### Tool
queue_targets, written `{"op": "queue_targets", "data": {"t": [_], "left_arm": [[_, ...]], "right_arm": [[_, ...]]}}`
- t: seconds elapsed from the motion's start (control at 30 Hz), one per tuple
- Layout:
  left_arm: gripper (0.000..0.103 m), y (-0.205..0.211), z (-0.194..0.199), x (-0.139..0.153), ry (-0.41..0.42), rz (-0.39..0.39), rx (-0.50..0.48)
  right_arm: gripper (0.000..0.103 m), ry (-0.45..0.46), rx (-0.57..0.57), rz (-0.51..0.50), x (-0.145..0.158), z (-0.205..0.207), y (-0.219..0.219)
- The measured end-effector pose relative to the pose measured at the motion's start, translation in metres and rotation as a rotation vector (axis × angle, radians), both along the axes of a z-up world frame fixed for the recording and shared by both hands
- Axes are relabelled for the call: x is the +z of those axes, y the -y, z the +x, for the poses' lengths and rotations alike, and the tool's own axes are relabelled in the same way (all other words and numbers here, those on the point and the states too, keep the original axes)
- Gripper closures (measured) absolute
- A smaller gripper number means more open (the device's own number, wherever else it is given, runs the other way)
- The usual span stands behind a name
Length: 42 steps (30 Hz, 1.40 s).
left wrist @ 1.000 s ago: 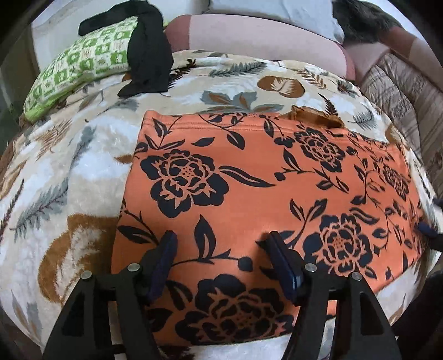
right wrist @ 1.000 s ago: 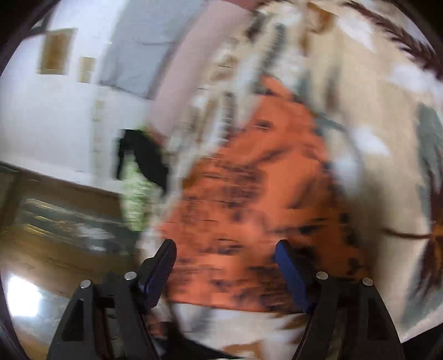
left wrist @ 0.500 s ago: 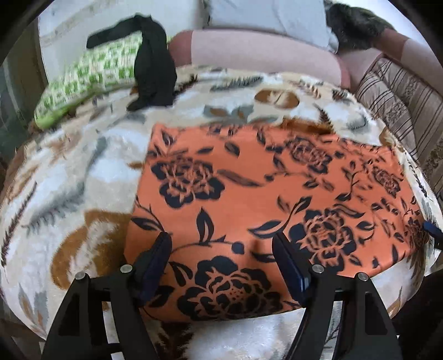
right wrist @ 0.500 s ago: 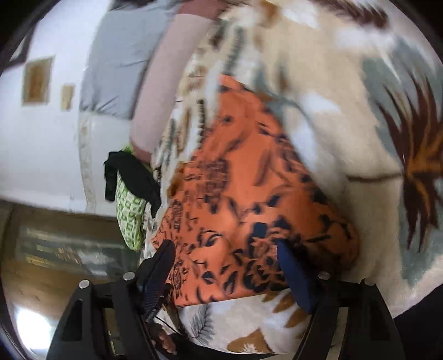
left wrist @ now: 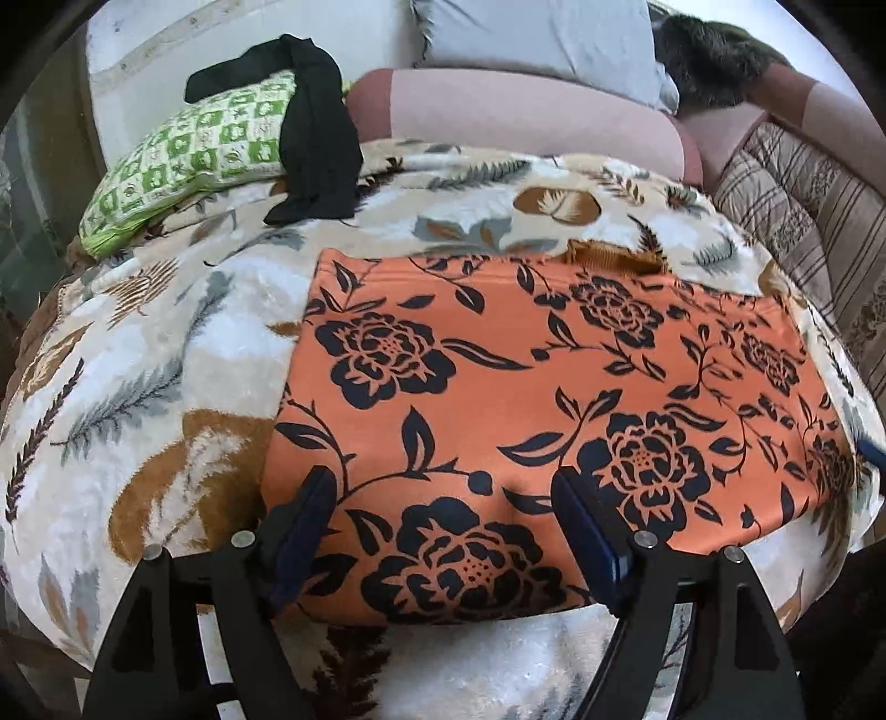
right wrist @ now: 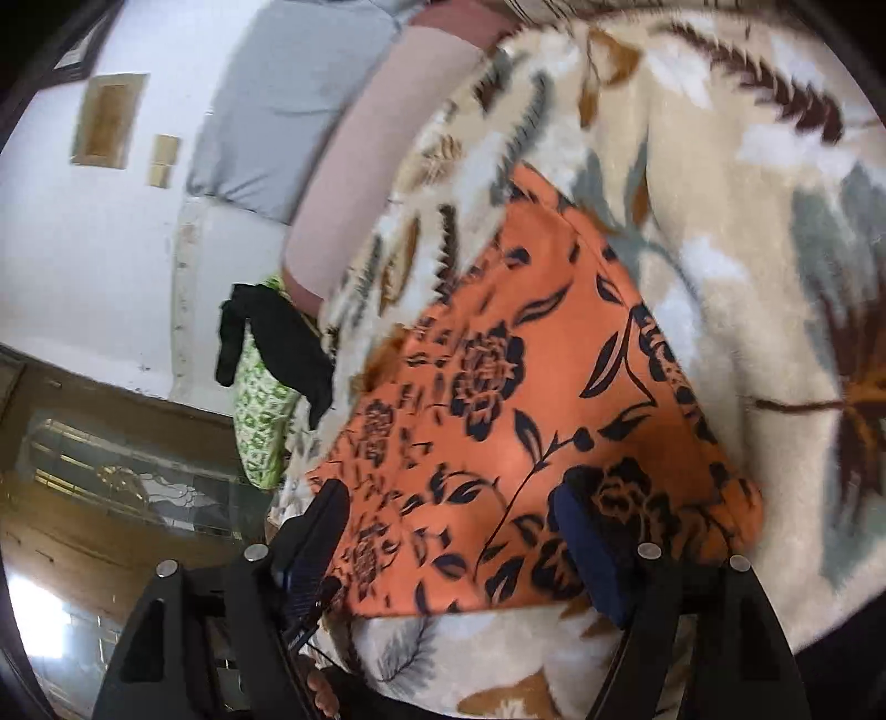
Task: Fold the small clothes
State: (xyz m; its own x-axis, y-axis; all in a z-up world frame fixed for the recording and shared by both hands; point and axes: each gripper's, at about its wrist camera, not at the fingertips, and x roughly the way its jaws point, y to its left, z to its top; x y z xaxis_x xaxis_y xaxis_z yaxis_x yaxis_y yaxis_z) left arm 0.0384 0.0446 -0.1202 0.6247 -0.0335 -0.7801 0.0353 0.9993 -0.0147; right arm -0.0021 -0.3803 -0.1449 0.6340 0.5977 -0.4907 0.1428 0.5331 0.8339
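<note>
An orange cloth with a black floral print (left wrist: 554,399) lies folded flat into a rectangle on a plush leaf-patterned blanket (left wrist: 138,376) that covers the bed. The left gripper (left wrist: 443,498) hovers over the cloth's near edge with its fingers spread apart and nothing between them. The right gripper (right wrist: 448,515) is also spread wide and empty, held tilted over a corner of the same cloth (right wrist: 526,410). At the far side of the blanket rests a green-and-white checked pillow (left wrist: 188,160) with a black garment (left wrist: 315,138) draped over it and trailing onto the blanket. Behind these lie a pink bolster (left wrist: 526,122), a grey pillow (left wrist: 537,33) and a striped brown cushion (left wrist: 803,205). No container shows in either view.
</note>
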Motion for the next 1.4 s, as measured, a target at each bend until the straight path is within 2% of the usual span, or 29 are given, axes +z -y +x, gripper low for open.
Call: {"op": "queue_targets", "data": {"t": [0.13, 0.23, 0.33, 0.53, 0.7, 0.97, 1.4], "left_arm": [[0.022, 0.0, 0.005, -0.025, -0.078, 0.031, 0.01], [0.022, 0.005, 0.001, -0.021, -0.056, 0.04, -0.003], [0.022, 0.005, -0.001, -0.012, -0.036, 0.013, -0.005], [0.022, 0.015, 0.0, -0.002, -0.03, 0.023, -0.006], [0.022, 0.025, -0.001, 0.005, -0.025, 0.023, -0.012], [0.022, 0.037, -0.003, 0.016, -0.01, 0.025, -0.031], [0.022, 0.045, 0.004, 0.01, -0.031, 0.039, -0.032]], "right_arm": [[0.024, -0.079, -0.059, 0.083, -0.027, -0.039, 0.006], [0.023, -0.139, -0.069, 0.1, -0.045, -0.043, 0.002], [0.024, -0.129, -0.09, 0.14, -0.05, -0.039, 0.006], [0.023, -0.13, -0.162, 0.183, -0.057, -0.029, 0.024], [0.023, -0.135, -0.171, 0.179, -0.06, -0.03, 0.027], [0.023, -0.107, -0.174, 0.122, -0.046, -0.02, 0.025], [0.022, -0.14, -0.215, 0.119, -0.055, -0.024, 0.031]]}}
